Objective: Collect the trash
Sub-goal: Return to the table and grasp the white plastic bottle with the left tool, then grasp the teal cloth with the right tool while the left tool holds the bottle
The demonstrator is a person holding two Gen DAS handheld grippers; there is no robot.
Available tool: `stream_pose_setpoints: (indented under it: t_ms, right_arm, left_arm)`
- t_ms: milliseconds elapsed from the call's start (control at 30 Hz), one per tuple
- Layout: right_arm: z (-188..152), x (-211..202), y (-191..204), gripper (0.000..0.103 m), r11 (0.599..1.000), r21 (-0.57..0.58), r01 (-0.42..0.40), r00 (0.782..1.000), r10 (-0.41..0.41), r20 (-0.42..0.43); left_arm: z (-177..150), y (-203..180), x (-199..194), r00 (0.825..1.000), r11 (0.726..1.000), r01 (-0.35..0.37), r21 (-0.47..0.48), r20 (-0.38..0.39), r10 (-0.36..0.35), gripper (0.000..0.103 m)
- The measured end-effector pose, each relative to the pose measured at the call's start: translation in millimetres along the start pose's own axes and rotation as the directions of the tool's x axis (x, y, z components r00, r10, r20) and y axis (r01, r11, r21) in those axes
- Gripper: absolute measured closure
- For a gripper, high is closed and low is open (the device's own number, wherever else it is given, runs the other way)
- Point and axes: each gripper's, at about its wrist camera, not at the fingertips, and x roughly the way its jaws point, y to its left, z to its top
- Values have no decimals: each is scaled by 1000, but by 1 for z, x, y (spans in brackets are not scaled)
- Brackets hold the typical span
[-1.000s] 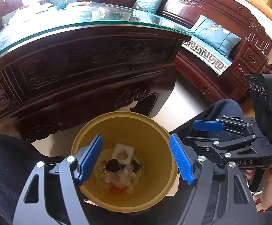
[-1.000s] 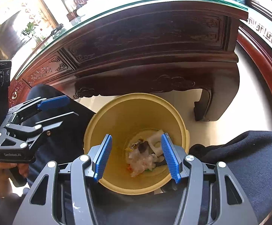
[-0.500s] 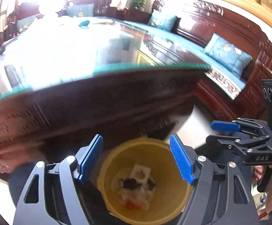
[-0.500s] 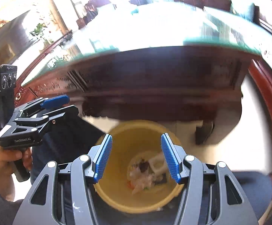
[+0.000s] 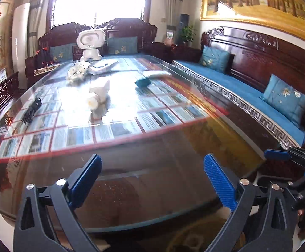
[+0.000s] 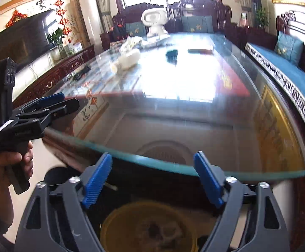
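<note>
The glass worktop filled both views, and I judged the step to be the search for the next piece of trash. The yellow bin sat on the floor just below the near edge, with scraps already lying inside it. Well out on the glass lay a crumpled white piece, likely the next target, with a small dark teal item beyond it; what that item was I could not tell. My left claw and my right claw hung over the near edge, jaws opening, nothing between them. The next move called for a long forward reach and a descent around the white piece.
</note>
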Motion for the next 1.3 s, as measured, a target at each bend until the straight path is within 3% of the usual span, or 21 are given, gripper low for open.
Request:
stream_pose_setpoints:
  t_ms: [333,567,767,1133,1167,1200,1233,1300]
  right_arm:
    - [80,62,-2,10,998,-55,-35,999,35,0]
    - [121,108,-4,10,996,-74,-51,999,50,-13]
    - [133,135,-11,10,996,-73,-61,998,58,-36]
    - [142,155,-6,10,993,-88,-84,995,79,-57]
    - [142,156,-5,10,993,-89,-83,995,78,-57]
    - [142,156,-5,10,993,-90,-82,995,77,-58]
    - [142,156,-5,10,992,-92,-81,995,76,-60]
    - [141,156,-5,10,993,-93,-77,996,72,-60]
  left_arm:
    - [78,58,77,998,996,-58,-66,-15,57,4]
    - [112,105,152,989,989,-111,-97,-107,101,4]
    - [132,124,199,980,987,-138,-77,-157,125,4]
    - [150,149,245,966,985,-149,-81,-222,128,5]
    - [152,151,248,965,985,-154,-80,-224,133,7]
    - [153,152,250,963,983,-166,-80,-228,144,15]
    - [154,152,253,962,984,-161,-81,-236,138,29]
    - [155,150,259,961,987,-137,-88,-255,111,48]
